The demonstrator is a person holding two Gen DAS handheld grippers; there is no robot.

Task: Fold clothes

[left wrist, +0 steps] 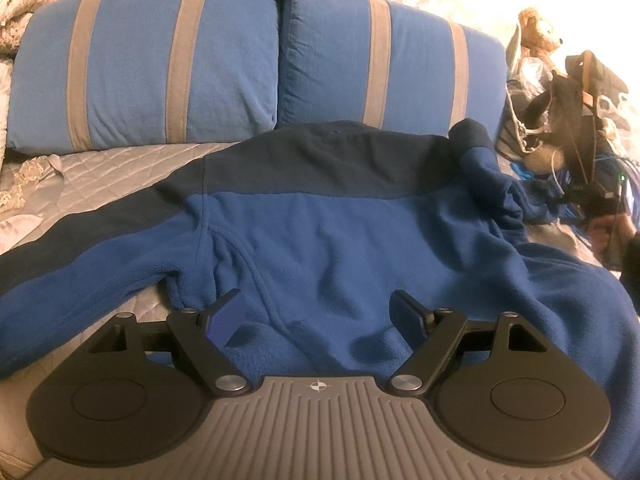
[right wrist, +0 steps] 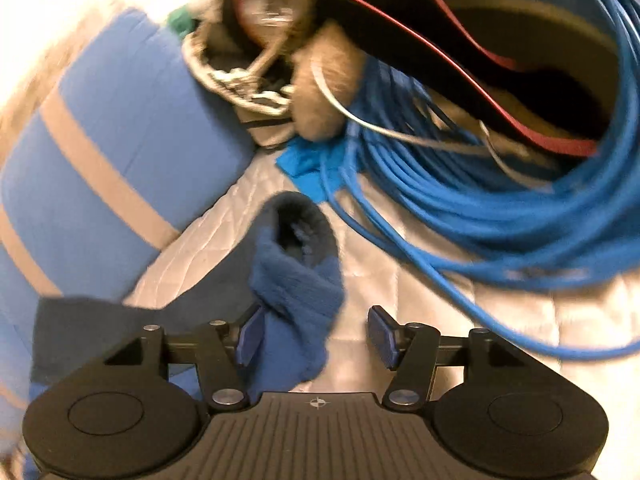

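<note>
Right claw point(right wrist: 316, 334) open around fleece sleeve point(right wrist: 298, 280); left claw point(left wrist: 318, 316) open, empty; no writing legible.

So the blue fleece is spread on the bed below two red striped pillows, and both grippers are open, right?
Not quite: the pillows are blue with grey stripes, not red, as the left wrist view shows. The blue fleece does lie on the bed, with left gripper and right gripper open.

Both wrist views low over fleece point(left wrist: 320, 232)

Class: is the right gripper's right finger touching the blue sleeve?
Apart. The right wrist view shows pale bedcover between that finger and the sleeve.
</note>
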